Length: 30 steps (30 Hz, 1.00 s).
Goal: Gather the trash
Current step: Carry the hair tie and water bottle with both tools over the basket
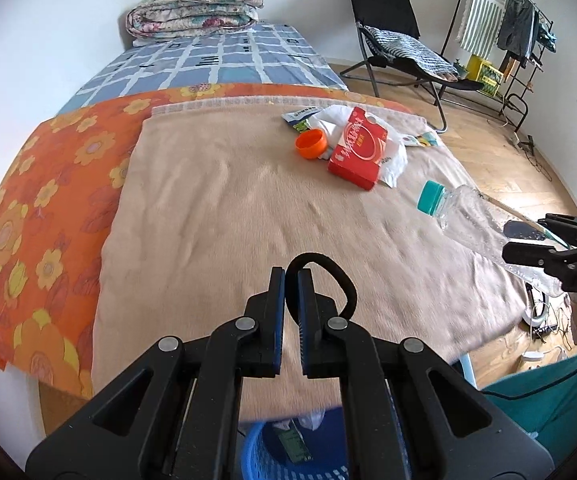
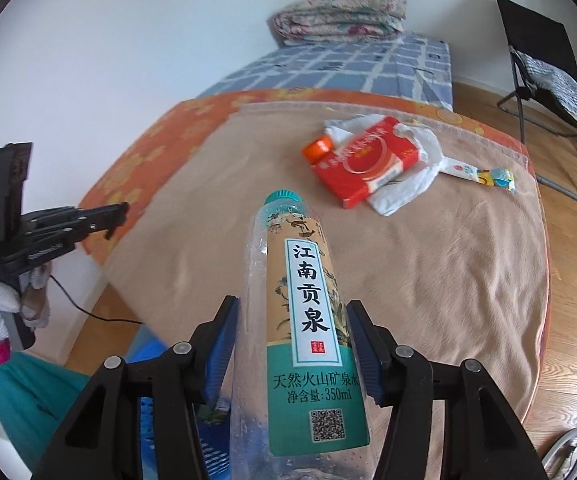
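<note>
A: Left gripper (image 1: 291, 280) first. Shut or wide?

B: Shut tight. Pinching a black loop (image 1: 342, 284) between the tips.

A: And the right gripper (image 2: 292, 302)?

B: About half wide, squeezing a water bottle (image 2: 308, 320) from both sides. Blue pads (image 2: 220, 352) right against the clear plastic.

A: Where, that bottle?

B: Up in the air, over the near part of the tan blanket (image 1: 228, 220). Teal cap (image 2: 283, 196) pointing away, toward the far end of the bed.

A: More trash anywhere?

B: Yes, farther back on the blanket, all in one little pile. Red box (image 1: 358, 148) lying on a white plastic bag (image 1: 394, 156). Orange cap (image 1: 310, 143) just beside the box, on the left. Printed wrapper (image 2: 484, 174) poking out past the bag on the right.

A: Any bin?

B: Blue basket (image 1: 256, 460) down low, just past the near edge of the bed, under the left gripper. Some bits inside already.
</note>
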Each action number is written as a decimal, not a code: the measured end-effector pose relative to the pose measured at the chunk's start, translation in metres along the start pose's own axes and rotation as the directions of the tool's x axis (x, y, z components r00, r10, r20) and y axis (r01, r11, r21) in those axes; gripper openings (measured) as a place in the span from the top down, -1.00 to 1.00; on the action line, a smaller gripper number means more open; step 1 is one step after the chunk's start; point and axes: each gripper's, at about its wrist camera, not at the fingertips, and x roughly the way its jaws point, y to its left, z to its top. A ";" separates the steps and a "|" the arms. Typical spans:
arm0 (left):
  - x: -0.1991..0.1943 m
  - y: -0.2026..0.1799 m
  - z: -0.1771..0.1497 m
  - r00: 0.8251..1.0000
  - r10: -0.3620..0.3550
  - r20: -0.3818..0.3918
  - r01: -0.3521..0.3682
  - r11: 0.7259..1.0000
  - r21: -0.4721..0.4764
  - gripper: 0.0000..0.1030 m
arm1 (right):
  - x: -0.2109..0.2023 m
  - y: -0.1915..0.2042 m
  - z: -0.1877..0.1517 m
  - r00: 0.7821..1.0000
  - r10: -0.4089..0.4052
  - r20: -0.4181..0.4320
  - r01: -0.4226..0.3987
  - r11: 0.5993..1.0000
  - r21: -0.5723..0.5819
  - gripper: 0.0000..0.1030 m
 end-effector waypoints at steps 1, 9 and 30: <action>-0.004 -0.001 -0.006 1.000 0.002 0.001 -0.002 1.000 0.002 0.92 | -0.004 0.004 -0.004 1.000 0.007 0.006 -0.007 1.000 -0.004 -0.09; -0.042 -0.009 -0.052 0.999 0.027 0.029 -0.028 0.999 0.033 0.92 | -0.025 0.048 -0.043 0.997 0.062 0.034 -0.061 0.997 -0.053 -0.09; -0.021 -0.025 -0.154 0.988 -0.006 -0.157 0.012 0.999 0.039 0.92 | 0.018 0.101 -0.125 0.983 0.115 -0.146 -0.134 0.982 -0.130 -0.09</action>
